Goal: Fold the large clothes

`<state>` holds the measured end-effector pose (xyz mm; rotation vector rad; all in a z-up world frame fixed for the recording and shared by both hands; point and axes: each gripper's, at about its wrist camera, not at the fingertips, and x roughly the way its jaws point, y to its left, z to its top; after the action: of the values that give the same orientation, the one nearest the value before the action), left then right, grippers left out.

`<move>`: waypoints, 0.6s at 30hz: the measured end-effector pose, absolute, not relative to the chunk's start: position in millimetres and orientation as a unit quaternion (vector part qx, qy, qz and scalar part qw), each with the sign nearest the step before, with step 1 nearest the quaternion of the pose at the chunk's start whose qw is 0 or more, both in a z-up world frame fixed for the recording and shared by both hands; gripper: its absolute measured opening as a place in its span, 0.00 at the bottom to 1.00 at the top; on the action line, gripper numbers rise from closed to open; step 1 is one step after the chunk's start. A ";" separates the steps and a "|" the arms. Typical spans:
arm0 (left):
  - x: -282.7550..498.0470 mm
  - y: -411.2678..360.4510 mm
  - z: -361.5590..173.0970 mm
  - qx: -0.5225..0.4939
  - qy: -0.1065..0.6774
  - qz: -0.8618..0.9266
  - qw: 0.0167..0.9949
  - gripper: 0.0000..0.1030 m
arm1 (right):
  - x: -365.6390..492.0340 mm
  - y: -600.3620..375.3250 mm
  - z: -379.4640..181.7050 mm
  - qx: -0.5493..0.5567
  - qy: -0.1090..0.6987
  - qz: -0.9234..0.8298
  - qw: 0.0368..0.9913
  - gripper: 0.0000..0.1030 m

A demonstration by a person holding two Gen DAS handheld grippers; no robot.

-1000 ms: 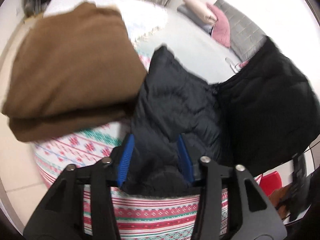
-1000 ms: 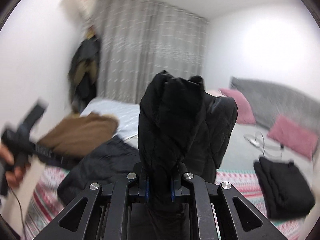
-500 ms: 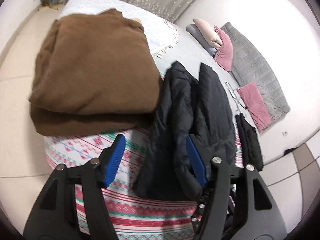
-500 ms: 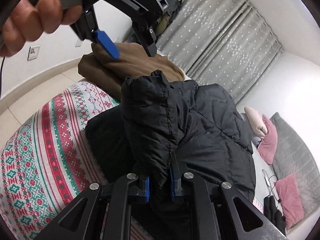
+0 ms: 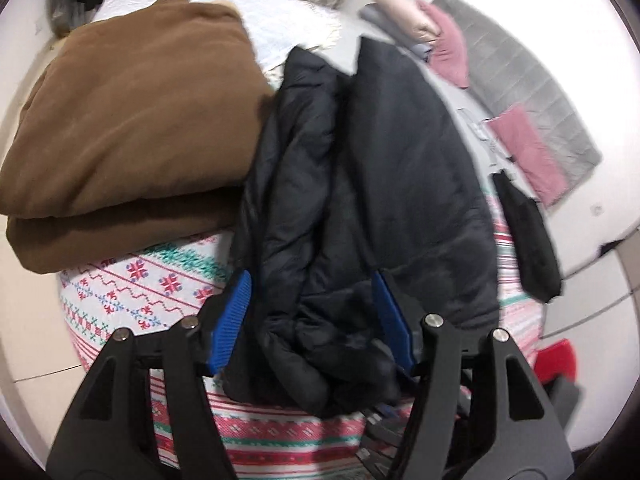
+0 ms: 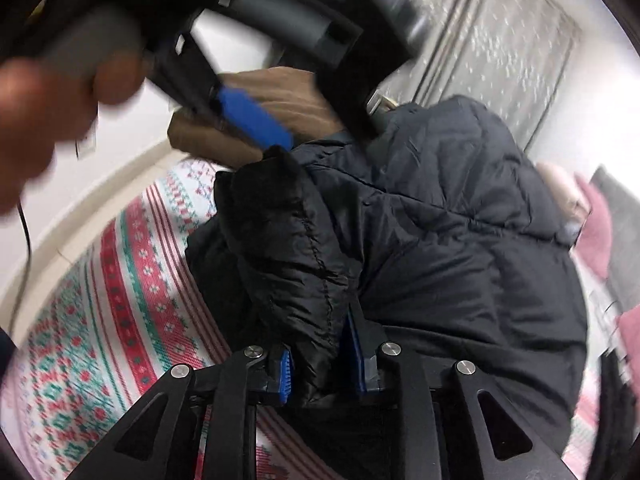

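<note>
between the blue pads of the right gripper a thick fold of the black puffer jacket sits pinched. the left gripper stands spread wide, jaws straddling the jacket's near hem without clamping it. the jacket lies bunched lengthwise by the near edge of the patterned bedspread, just beside a folded brown blanket. step in hand, as i judge it: laying the folded half down. next, the left must close on the hem to square it. half a second ago the left gripper hovered higher and the right jaws were tighter.
</note>
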<state>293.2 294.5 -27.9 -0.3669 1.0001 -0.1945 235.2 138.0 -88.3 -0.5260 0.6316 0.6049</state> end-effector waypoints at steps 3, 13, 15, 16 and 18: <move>297.4 284.6 -39.9 -0.141 0.498 -0.073 0.853 0.58 | 237.3 125.1 -78.3 -0.209 0.331 0.314 0.865 0.40; 295.9 274.8 -35.6 -0.086 0.501 -0.051 0.860 0.54 | 229.7 -8.0 2.5 0.033 0.352 0.357 0.865 0.48; 296.1 275.4 -35.1 -0.083 0.501 -0.047 0.860 0.53 | 240.7 -20.9 -2.0 0.045 0.370 0.335 0.866 0.28; 296.4 274.6 -34.8 -0.078 0.500 -0.044 0.861 0.53 | 244.8 -20.3 -9.9 0.043 0.387 0.321 0.863 0.24; 294.3 273.4 -35.5 -0.068 0.499 -0.040 0.863 0.53 | 254.7 -14.2 -33.9 0.039 0.431 0.309 0.847 0.23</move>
<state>294.3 273.4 -35.5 -0.1424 1.0473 -0.0839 254.7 -14.2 -33.9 0.0822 0.9088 0.6516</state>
